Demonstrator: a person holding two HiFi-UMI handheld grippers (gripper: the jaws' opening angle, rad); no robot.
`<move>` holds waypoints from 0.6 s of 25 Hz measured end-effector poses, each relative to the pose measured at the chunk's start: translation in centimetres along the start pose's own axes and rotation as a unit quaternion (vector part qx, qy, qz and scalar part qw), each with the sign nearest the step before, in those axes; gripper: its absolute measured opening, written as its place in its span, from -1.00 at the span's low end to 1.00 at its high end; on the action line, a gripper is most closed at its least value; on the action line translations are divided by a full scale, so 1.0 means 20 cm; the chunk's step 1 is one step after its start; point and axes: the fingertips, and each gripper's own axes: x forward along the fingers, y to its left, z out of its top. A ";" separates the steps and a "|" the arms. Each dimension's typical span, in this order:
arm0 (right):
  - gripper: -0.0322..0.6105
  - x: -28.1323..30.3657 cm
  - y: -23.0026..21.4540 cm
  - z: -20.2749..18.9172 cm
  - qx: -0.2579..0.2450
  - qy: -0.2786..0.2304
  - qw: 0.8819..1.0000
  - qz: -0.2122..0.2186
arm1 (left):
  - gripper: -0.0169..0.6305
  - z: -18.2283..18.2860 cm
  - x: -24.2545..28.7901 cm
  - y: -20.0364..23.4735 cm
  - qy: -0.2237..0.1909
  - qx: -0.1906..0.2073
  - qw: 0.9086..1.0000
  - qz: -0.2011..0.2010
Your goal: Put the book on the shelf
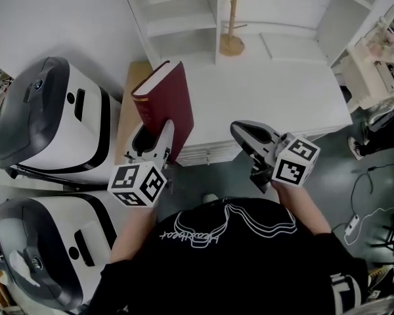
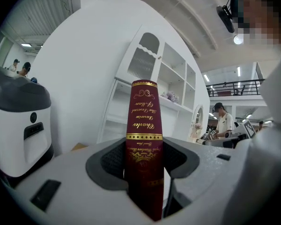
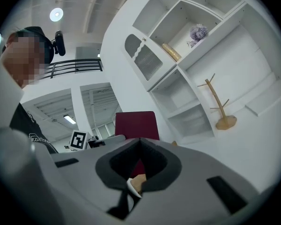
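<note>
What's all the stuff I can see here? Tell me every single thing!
table: one, white, middle
shelf: one, white, at the table's far side
book: one, dark red, held upright by the table's left edge
peg stand: one, wooden, on the table beside the shelf
machines: two, white and black, left
board: one, tan, between machines and table
flowers: one bunch, purple, upper shelf
left tool: one, white and grey, shut on the book
right tool: one, white and grey, shut, empty
shirt: one, black, bottom
</note>
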 end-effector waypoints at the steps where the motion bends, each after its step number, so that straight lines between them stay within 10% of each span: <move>1: -0.88 0.01 -0.02 0.00 0.000 0.001 1.000 -0.001 | -0.30 0.00 0.03 0.01 -0.003 0.002 1.000 0.005; 15: -0.88 0.11 -0.18 -0.02 0.007 0.014 1.000 -0.020 | -0.30 -0.05 0.32 0.23 0.002 0.018 0.999 0.045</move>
